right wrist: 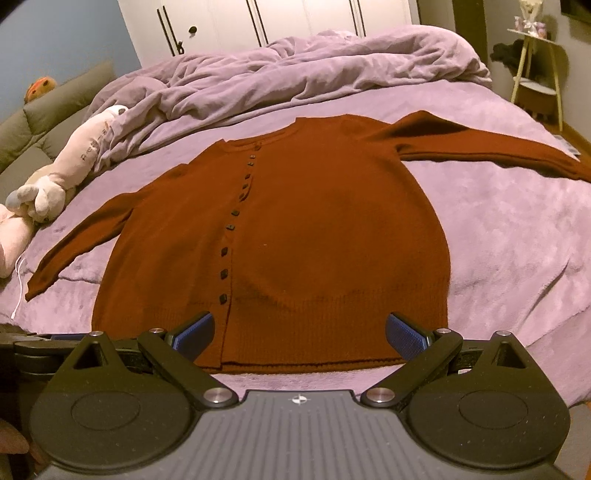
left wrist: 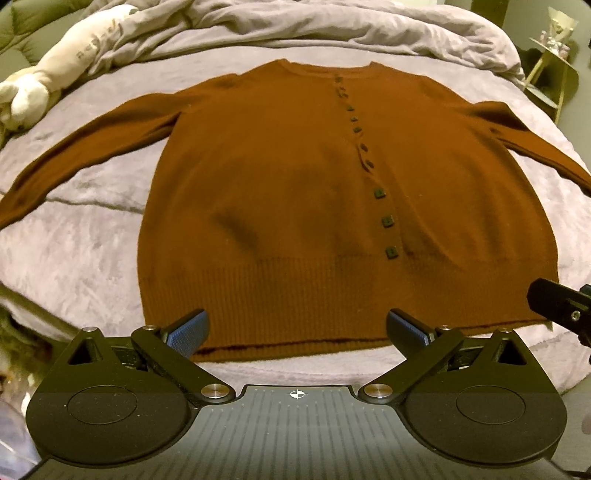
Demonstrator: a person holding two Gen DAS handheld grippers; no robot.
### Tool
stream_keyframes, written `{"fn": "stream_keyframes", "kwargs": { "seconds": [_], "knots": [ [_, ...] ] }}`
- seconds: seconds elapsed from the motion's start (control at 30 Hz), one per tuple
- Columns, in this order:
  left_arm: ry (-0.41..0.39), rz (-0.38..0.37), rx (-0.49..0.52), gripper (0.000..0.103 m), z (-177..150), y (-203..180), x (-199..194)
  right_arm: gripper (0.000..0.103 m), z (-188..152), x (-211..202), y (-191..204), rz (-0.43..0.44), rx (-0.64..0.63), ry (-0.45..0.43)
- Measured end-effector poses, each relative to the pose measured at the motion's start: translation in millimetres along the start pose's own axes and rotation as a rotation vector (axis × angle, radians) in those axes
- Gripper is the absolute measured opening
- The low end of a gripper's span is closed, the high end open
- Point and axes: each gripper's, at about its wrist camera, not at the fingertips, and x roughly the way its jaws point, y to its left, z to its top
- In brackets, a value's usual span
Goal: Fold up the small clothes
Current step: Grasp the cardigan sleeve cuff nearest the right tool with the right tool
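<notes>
A rust-brown buttoned cardigan (left wrist: 295, 192) lies flat, front up, on the bed with both sleeves spread out to the sides. It also shows in the right wrist view (right wrist: 314, 229). My left gripper (left wrist: 297, 328) is open and empty, hovering just above the hem's left half. My right gripper (right wrist: 299, 330) is open and empty, above the hem's right half. The right gripper's body (left wrist: 557, 306) shows at the right edge of the left wrist view.
The cardigan rests on a lilac bedspread (right wrist: 498, 229). A crumpled duvet (right wrist: 295, 70) lies along the far side. A plush toy (right wrist: 59, 177) lies at the left. A small side table (right wrist: 535, 74) stands at the far right, a white wardrobe (right wrist: 258, 22) behind.
</notes>
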Motion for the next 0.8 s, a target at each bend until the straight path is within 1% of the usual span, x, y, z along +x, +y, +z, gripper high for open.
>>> {"fn": "stream_keyframes", "kwargs": {
  "seconds": [0.2, 0.27, 0.33, 0.47, 0.53, 0.57, 0.63, 0.7, 0.73, 0.8],
  "knots": [
    [0.017, 0.002, 0.005, 0.103, -1, -2, 5, 0.099, -4, 6, -7, -0.008, 0.026, -0.015],
    [0.02, 0.003, 0.005, 0.103, -1, -2, 7, 0.099, -7, 6, -11, 0.015, 0.04, -0.033],
    [0.026, 0.003, 0.007, 0.103, -1, -2, 9, 0.099, -10, 7, -15, 0.064, 0.043, -0.051],
    [0.041, 0.0, 0.019, 0.103, -1, -4, 16, 0.099, -13, 17, -22, 0.115, 0.057, 0.01],
    [0.034, 0.002, 0.03, 0.103, 1, -6, 17, 0.099, -11, 23, -25, 0.11, 0.069, 0.041],
    [0.026, 0.001, 0.038, 0.103, 5, -6, 18, 0.099, -10, 25, -27, 0.106, 0.074, 0.044],
    [0.006, 0.0, 0.046, 0.103, 14, -6, 21, 0.099, -4, 24, -37, 0.097, 0.092, -0.007],
    [-0.022, -0.004, 0.049, 0.103, 29, -3, 26, 0.099, 10, 23, -56, 0.082, 0.13, -0.073],
    [-0.034, 0.001, 0.04, 0.103, 38, 0, 29, 0.099, 19, 22, -69, 0.065, 0.157, -0.111],
    [-0.07, 0.016, 0.012, 0.103, 57, 5, 38, 0.099, 40, 24, -105, 0.004, 0.23, -0.192]
  ]
}}
